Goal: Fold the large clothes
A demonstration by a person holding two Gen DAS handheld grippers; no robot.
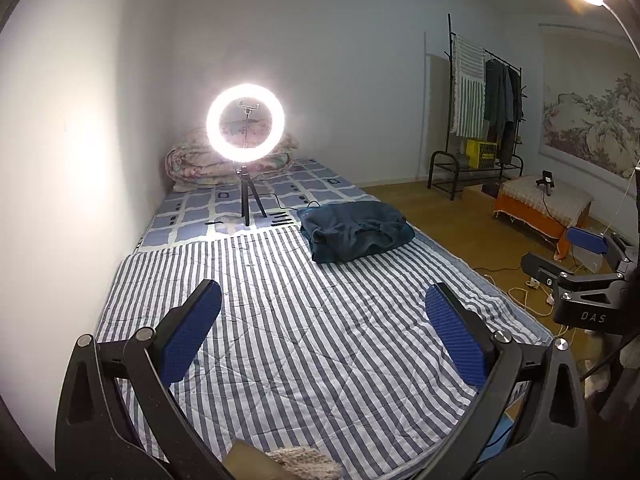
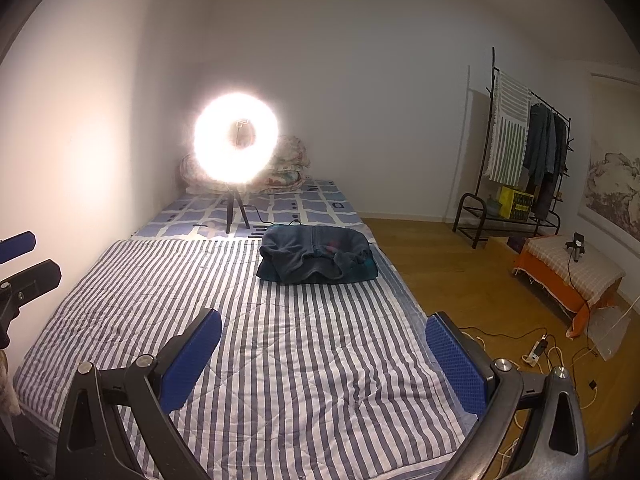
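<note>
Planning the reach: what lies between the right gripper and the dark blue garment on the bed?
Only bare striped quilt. In the right wrist view nothing sits between the open right gripper and the bundled dark blue garment.

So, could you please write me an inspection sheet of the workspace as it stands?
Surface: bed with a striped quilt laid flat; a checked sheet beyond it.
Job's things: dark blue garment lying bunched near the quilt's far right edge, untouched.
Clutter: ring light on a tripod on the sheet; rolled bedding behind it.
Grippers: left gripper and right gripper both open, above the quilt, holding nothing.
Cables: the light's lead runs across the sheet toward the garment; power strip and cords on the floor.
Surroundings: clothes rack, low covered table, wall painting.
</note>
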